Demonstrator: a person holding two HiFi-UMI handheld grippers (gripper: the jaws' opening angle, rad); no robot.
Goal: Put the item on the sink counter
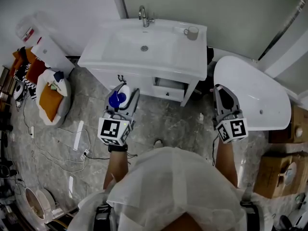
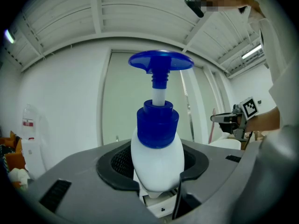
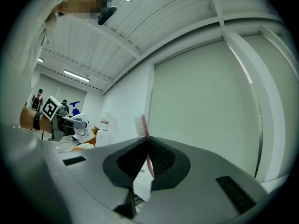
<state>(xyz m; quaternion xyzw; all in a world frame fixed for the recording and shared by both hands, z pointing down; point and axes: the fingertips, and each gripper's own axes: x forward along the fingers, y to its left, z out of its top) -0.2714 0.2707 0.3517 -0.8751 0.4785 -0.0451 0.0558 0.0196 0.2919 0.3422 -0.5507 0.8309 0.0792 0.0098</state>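
White bottle [image 2: 157, 157] with blue pump stands upright, clamped in the left gripper [image 1: 124, 94]; the counter [image 1: 190, 57] lies straight ahead, nearer this hand, while the right gripper [image 1: 224, 96] pinches a pink toothbrush [image 3: 146, 141]

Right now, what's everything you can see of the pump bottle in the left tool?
The pump bottle has a smooth white body that looks like plastic, with rounded shoulders. It has a blue collar, a white stem and a flat blue disc-shaped pump head. The stem is raised, not pressed down. The bottle stands upright, and the dark pads of the left tool clamp its lower body on both sides. Nothing else touches it. It is held in the air in front of the sink counter, not yet on it.
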